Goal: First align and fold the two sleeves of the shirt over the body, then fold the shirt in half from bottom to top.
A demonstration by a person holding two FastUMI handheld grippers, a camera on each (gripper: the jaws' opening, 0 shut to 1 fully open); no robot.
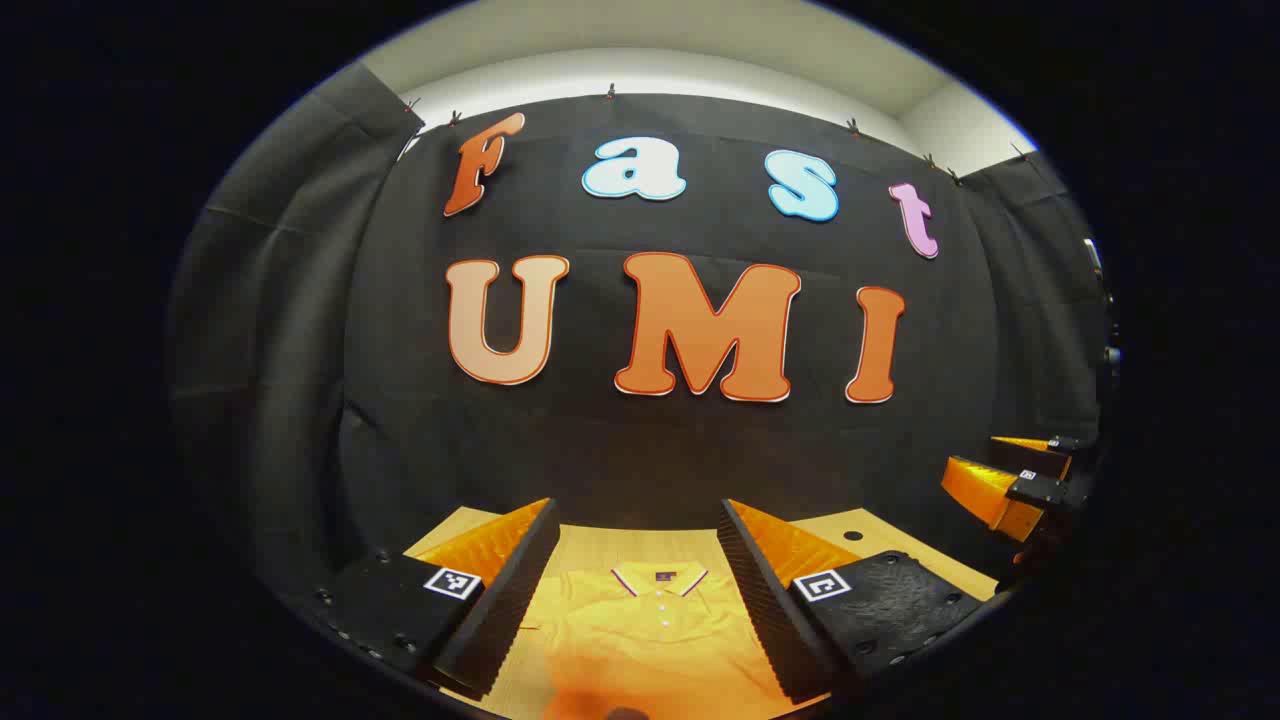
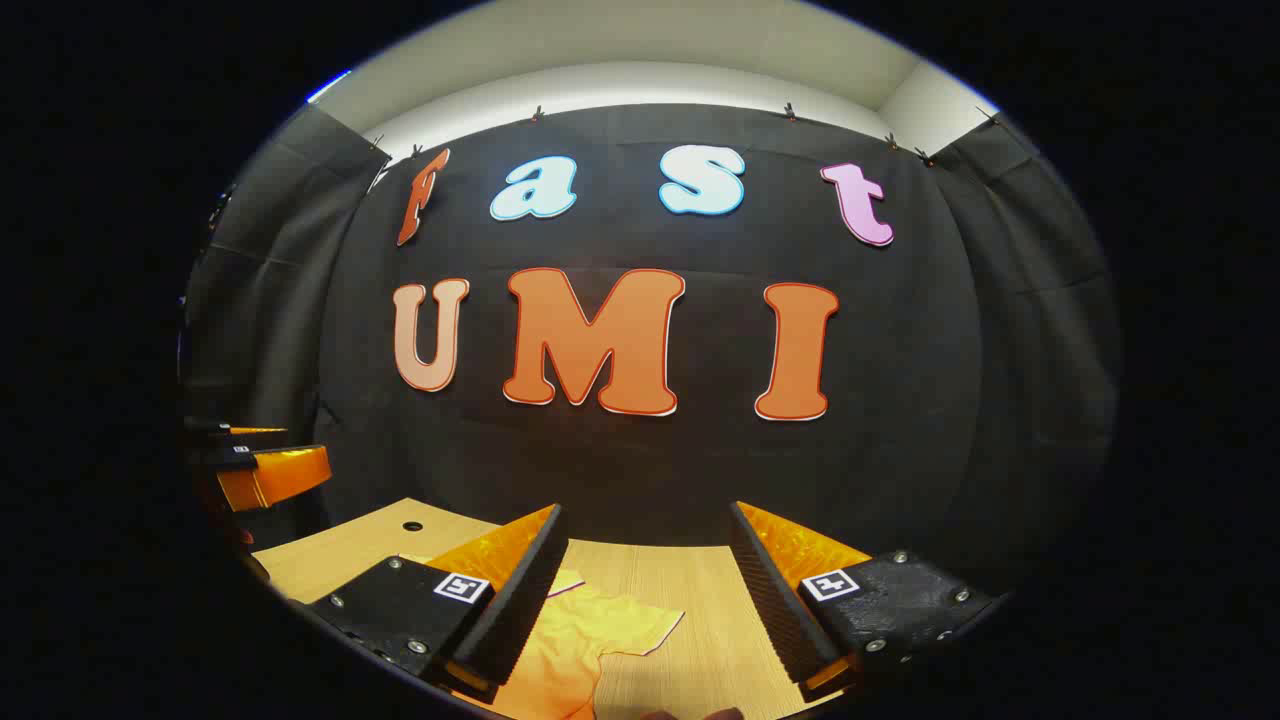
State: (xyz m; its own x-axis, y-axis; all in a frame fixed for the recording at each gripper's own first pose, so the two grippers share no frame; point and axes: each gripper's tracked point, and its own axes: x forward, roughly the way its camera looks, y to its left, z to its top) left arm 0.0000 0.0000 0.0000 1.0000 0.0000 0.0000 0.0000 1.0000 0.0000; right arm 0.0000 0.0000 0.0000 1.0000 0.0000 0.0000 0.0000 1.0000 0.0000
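Left gripper view: shirt (image 1: 655,625) flat on table (image 1: 610,548), both grippers' jaws wide apart, empty.

A light wooden table (image 1: 610,545) stands against the black cloth wall (image 1: 640,450). A small round hole (image 2: 412,525) sits near its far corner. Above the cloth runs a white ceiling (image 2: 640,60).
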